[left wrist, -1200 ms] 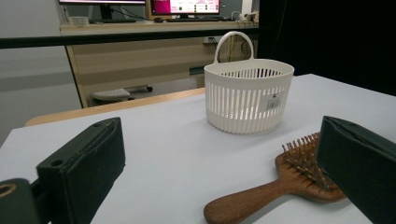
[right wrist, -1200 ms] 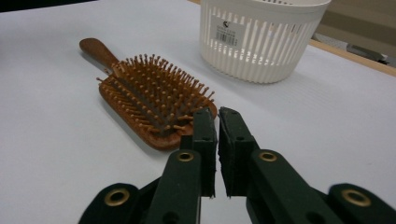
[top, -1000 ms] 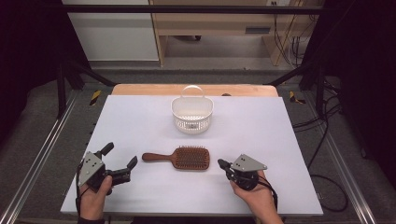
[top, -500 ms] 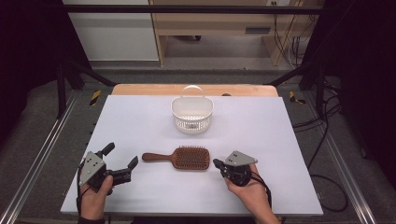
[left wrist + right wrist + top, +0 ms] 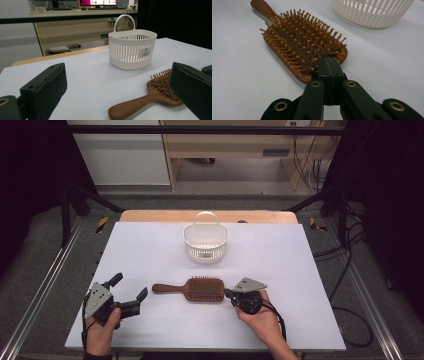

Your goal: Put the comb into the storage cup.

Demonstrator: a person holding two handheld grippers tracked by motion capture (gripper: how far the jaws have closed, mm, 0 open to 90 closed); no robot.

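A wooden paddle hairbrush (image 5: pixel 202 290) lies bristles up on the white table, its handle pointing left. My right gripper (image 5: pixel 229 294) is shut with nothing between its jaws, and its tip sits at the right end of the brush head. In the right gripper view the closed jaws (image 5: pixel 329 62) meet the near rim of the hairbrush (image 5: pixel 304 45); I cannot tell whether they touch it. My left gripper (image 5: pixel 130 287) rests open to the left of the handle, holding nothing. In the left gripper view its jaws (image 5: pixel 117 75) frame the hairbrush (image 5: pixel 150 97).
A white slatted basket (image 5: pixel 205 242) with a loop handle stands behind the brush at the middle of the table (image 5: pixel 300 270); it also shows as the basket (image 5: pixel 132 48) and the basket (image 5: pixel 372 12). Metal rails run along both table sides.
My right gripper has slid left across the table up to the right end of the brush head. The left gripper, the brush and the basket have stayed put.
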